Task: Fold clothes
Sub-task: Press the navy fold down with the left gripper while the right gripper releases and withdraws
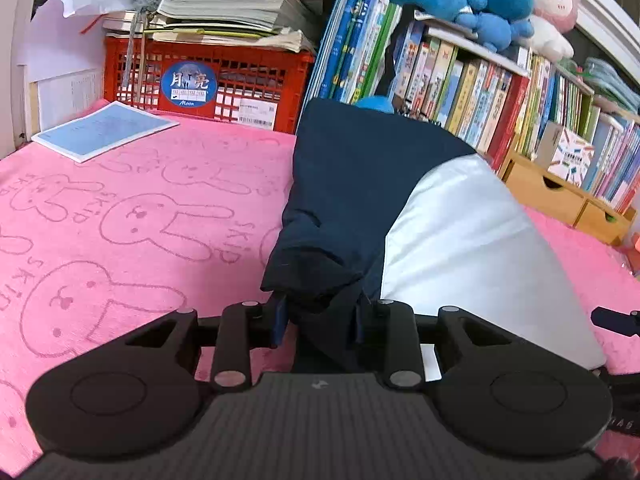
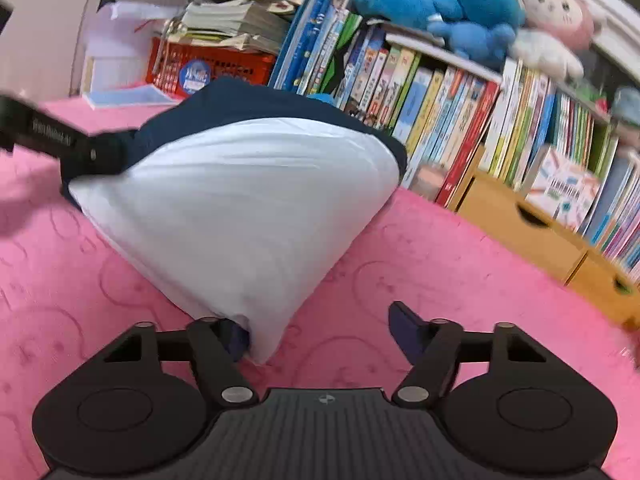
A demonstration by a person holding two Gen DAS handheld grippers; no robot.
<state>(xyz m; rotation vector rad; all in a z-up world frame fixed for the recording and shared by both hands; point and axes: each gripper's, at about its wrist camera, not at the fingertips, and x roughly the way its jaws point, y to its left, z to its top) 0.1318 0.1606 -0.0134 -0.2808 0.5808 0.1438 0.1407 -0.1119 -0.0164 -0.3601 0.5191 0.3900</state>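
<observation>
Pink rabbit-patterned cloth [image 1: 120,216] is spread over the surface, with a crowded row of books [image 1: 480,92] and a red crate [image 1: 208,80] ranged along its far edge. At the middle of the cloth a navy-and-white garment [image 1: 452,232] is seen bunched into a mound, its navy side turned toward the crate and its white side toward the wooden drawers [image 2: 516,216].

The left gripper [image 1: 320,316] is shown at the garment's near navy corner, its jaws only narrowly parted, with a thick fold of navy fabric lying between the fingers; whether the pads press on it cannot be told.

The right gripper [image 2: 320,332] is shown at the garment's near white corner, its jaws held well apart. The white tip is touched by the left-hand finger [image 2: 236,336] alone, while the other finger stands clear over bare pink cloth.

Open cloth is left on both sides of the garment, toward the blue booklet [image 1: 104,128] and toward the drawers.
</observation>
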